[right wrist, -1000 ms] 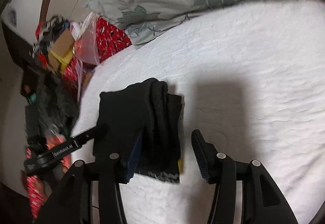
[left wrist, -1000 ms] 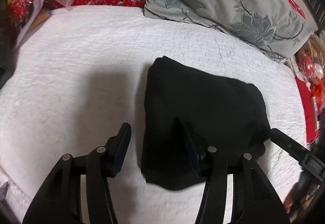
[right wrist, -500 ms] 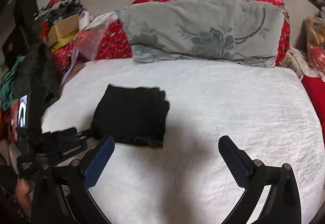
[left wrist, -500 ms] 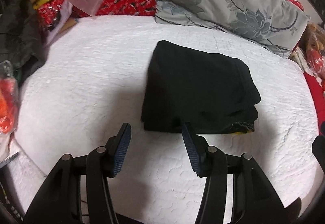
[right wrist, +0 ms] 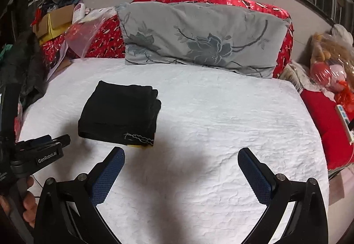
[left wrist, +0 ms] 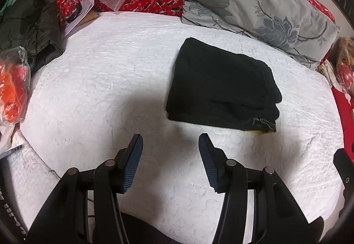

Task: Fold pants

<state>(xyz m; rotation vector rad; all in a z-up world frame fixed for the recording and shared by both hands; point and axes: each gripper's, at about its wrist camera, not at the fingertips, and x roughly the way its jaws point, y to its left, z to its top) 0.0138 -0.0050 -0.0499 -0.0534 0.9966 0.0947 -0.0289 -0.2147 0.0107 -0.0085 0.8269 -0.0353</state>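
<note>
The black pants (right wrist: 119,113) lay folded into a compact stack on the white bed (right wrist: 221,124), at about ten o'clock from the right tool (right wrist: 180,163) and one o'clock from the left tool (left wrist: 170,144), touching neither. The right tool's jaws had just been opening and stood spread wide with nothing between them. The left tool's jaws stood partly apart, also empty, over bare quilt. A grey flowered pillow (right wrist: 199,38) leaned at twelve o'clock, behind the pants.
</note>
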